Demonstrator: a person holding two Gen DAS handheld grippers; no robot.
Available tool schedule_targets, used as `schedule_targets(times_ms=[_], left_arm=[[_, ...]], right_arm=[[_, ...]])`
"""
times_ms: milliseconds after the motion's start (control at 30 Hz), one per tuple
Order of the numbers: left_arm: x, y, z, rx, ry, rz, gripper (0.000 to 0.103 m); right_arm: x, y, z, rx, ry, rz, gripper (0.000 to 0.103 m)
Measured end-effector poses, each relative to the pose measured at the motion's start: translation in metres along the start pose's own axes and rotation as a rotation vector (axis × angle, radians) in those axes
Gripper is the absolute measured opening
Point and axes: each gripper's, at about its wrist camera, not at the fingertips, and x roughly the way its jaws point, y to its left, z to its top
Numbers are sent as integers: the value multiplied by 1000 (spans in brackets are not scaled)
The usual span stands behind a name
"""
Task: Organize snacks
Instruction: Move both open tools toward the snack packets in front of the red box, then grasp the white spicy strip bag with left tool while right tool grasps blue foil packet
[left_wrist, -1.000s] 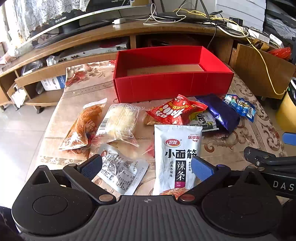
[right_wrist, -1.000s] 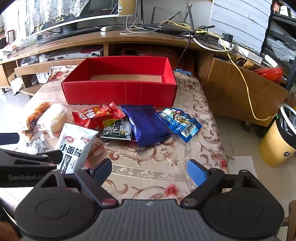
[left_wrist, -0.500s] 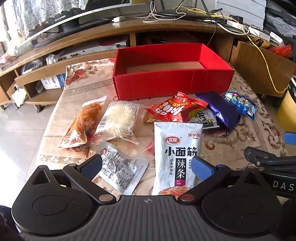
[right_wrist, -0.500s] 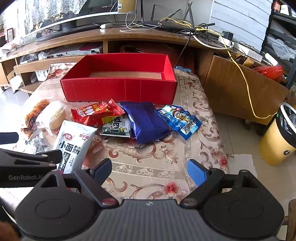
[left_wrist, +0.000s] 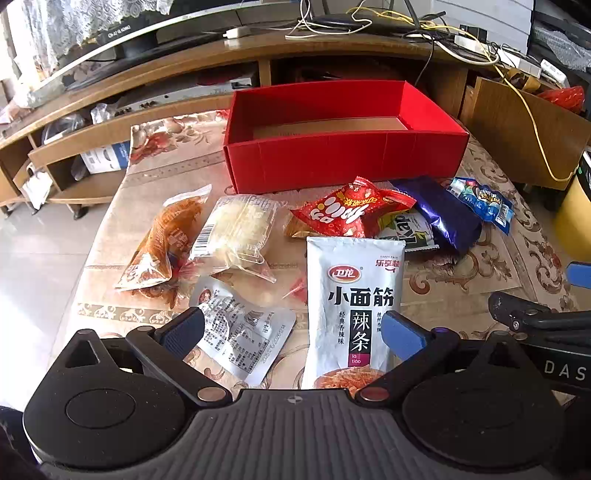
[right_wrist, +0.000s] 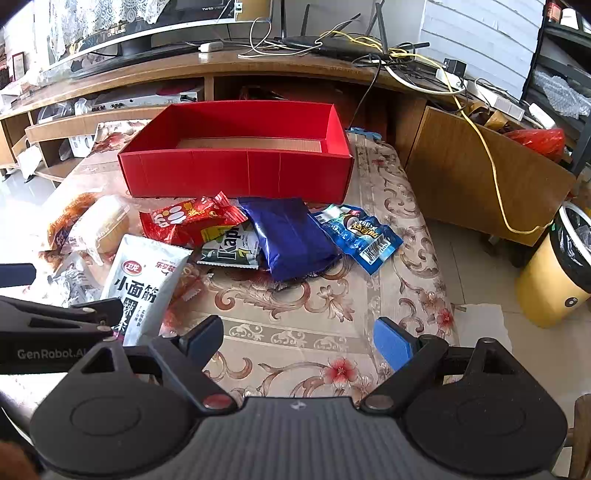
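An empty red box (left_wrist: 343, 155) (right_wrist: 236, 173) stands at the back of the patterned table. In front of it lie several snack packets: a white latiao pouch (left_wrist: 354, 310) (right_wrist: 144, 280), a red packet (left_wrist: 351, 214) (right_wrist: 188, 221), a dark blue packet (left_wrist: 443, 210) (right_wrist: 291, 236), a light blue packet (left_wrist: 484, 203) (right_wrist: 362, 236), a green-white packet (right_wrist: 231, 251), an orange packet (left_wrist: 166, 240), a pale cake packet (left_wrist: 236, 229) and a silver packet (left_wrist: 240, 336). My left gripper (left_wrist: 291, 332) is open above the silver packet and the white pouch. My right gripper (right_wrist: 299, 339) is open over bare tablecloth.
A wooden TV stand (right_wrist: 258, 70) with cables runs behind the table. A wooden board (right_wrist: 480, 173) and a yellow bin (right_wrist: 554, 273) stand on the floor to the right. The table's left edge (left_wrist: 99, 236) drops to tiled floor.
Both grippers have moved slightly forward and down toward the snacks; the packets sit a little lower and larger in view. Nothing was grasped.
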Motion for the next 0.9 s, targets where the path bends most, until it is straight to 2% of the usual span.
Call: schedule_targets(times_ms=[900], left_arm=[[26, -12, -2, 8, 75, 7, 101]], right_arm=[[24, -3, -2, -12, 85, -21, 82]])
